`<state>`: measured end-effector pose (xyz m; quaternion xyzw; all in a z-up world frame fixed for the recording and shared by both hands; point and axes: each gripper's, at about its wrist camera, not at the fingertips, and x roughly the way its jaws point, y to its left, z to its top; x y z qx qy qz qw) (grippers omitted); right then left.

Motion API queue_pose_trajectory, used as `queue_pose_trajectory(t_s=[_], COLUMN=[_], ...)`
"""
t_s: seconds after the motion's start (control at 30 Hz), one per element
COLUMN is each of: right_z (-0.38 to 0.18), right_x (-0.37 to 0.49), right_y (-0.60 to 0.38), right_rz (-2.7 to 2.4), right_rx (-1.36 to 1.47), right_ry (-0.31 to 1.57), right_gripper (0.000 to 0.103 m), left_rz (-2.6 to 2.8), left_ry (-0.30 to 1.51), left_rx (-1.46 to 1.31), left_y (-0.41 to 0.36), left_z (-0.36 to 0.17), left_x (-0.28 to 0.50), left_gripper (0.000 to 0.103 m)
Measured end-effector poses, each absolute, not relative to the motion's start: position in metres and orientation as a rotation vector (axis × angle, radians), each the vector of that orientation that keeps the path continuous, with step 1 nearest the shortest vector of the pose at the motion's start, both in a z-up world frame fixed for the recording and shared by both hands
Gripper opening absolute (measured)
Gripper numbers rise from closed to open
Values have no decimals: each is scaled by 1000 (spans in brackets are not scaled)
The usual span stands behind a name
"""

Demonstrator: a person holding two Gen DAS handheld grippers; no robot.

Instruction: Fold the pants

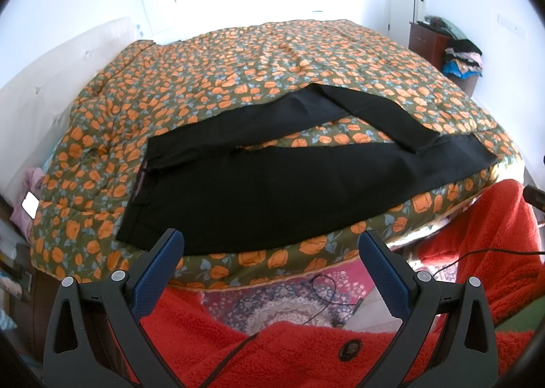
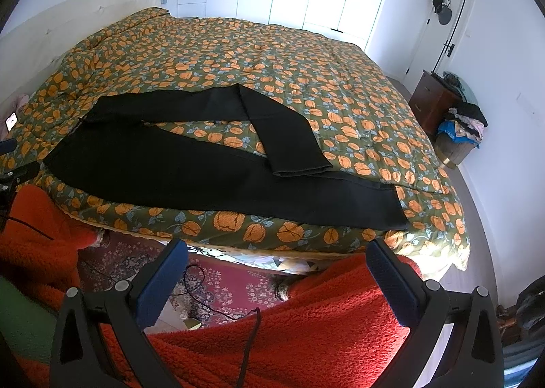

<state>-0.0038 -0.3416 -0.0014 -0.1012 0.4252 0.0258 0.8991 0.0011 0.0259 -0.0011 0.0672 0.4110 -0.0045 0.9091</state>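
We find the left gripper spread wide, holding nothing. Black pants lie at 12 o'clock on the floral quilt, far leg doubled back. Soft, limp cloth: we advise pinching waistband and hem. Right gripper likewise wide, empty.

Black pants lie on the flowered bed cover, one leg folded over the other. The left hand-held gripper hovers with jaws apart.
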Motion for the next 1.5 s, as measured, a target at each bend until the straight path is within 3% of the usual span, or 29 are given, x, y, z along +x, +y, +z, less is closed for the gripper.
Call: queue_pose_trajectory(t_s=[1.5], right_z=[-21], right_x=[16], right_y=[-327], right_rz=[116], right_rx=[-223], right_ry=[944], right_gripper=[103], left_rz=[73], left_ry=[1004], left_rx=[171], left_y=[33], left_z=[-34], left_x=[19], left_gripper=[103])
